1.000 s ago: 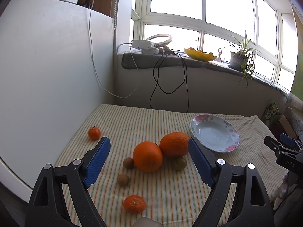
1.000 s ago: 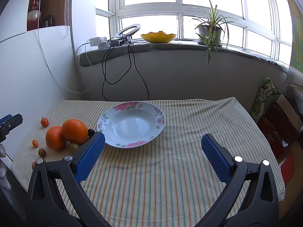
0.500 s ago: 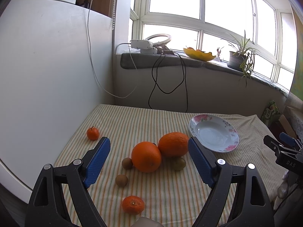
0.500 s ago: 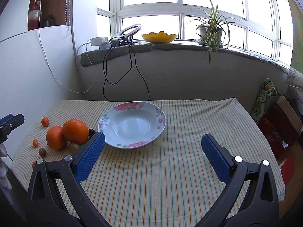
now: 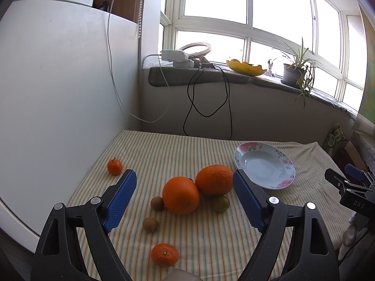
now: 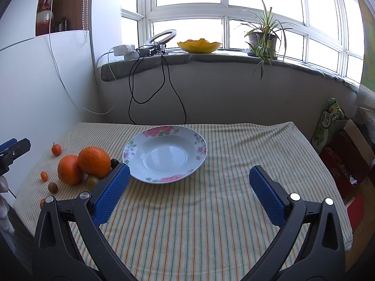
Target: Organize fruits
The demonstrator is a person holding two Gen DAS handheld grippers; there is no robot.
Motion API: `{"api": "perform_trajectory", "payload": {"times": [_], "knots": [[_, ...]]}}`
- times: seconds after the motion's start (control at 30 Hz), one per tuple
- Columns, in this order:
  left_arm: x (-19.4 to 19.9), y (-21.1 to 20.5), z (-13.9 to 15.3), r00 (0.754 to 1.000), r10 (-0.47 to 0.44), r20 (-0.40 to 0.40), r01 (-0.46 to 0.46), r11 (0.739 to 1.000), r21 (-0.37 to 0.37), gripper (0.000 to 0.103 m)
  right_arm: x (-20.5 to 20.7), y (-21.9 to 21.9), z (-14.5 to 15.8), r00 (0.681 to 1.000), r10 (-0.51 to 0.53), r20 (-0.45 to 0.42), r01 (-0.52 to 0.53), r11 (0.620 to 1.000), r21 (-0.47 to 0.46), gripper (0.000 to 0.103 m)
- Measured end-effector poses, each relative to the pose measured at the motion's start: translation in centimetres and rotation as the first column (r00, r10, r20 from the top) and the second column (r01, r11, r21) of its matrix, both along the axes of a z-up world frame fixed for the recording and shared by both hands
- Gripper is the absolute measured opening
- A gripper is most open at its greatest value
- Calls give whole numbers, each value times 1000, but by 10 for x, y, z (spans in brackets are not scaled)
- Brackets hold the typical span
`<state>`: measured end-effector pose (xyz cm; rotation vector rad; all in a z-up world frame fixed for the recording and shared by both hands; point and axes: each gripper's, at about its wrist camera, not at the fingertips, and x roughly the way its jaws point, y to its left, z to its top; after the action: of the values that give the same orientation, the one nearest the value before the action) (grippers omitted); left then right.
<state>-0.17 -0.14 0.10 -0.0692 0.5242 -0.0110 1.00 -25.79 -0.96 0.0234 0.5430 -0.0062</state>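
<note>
Striped tablecloth [image 5: 192, 149] | 2 oranges [image 5: 181, 198] between left gripper [image 5: 184, 196] wide jaws | right gripper [image 6: 188, 190] wide, plate [image 6: 198, 161] possibly ahead

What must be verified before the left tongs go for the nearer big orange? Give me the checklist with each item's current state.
1. Left tongs open wide enough for the fruit: ok, the jaws stand apart and hold nothing.
2. Nearer big orange lined up between the fingers: ok.
3. Clear space around it: not ok, the second big orange and a small brown fruit sit right against it.
4. Flowered plate free to receive fruit: ok, nothing lies in it.
5. Right tongs out of the way: ok, open above the striped cloth.
6. Orange's firmness: cannot tell.
</note>
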Motion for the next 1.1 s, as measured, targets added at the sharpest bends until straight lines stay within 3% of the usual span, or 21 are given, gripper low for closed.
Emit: {"api": "perform_trajectory", "payload": {"times": [0.67, 1.1], "knots": [[0, 4, -2, 1000, 6, -10, -6, 1000, -8, 84, 0, 4, -5, 999, 34, -11, -34, 999, 5, 103], [5, 18, -15, 999, -6, -50, 3, 999, -48, 84, 12, 17, -11, 990, 135, -37, -133, 990, 57, 103]]}}
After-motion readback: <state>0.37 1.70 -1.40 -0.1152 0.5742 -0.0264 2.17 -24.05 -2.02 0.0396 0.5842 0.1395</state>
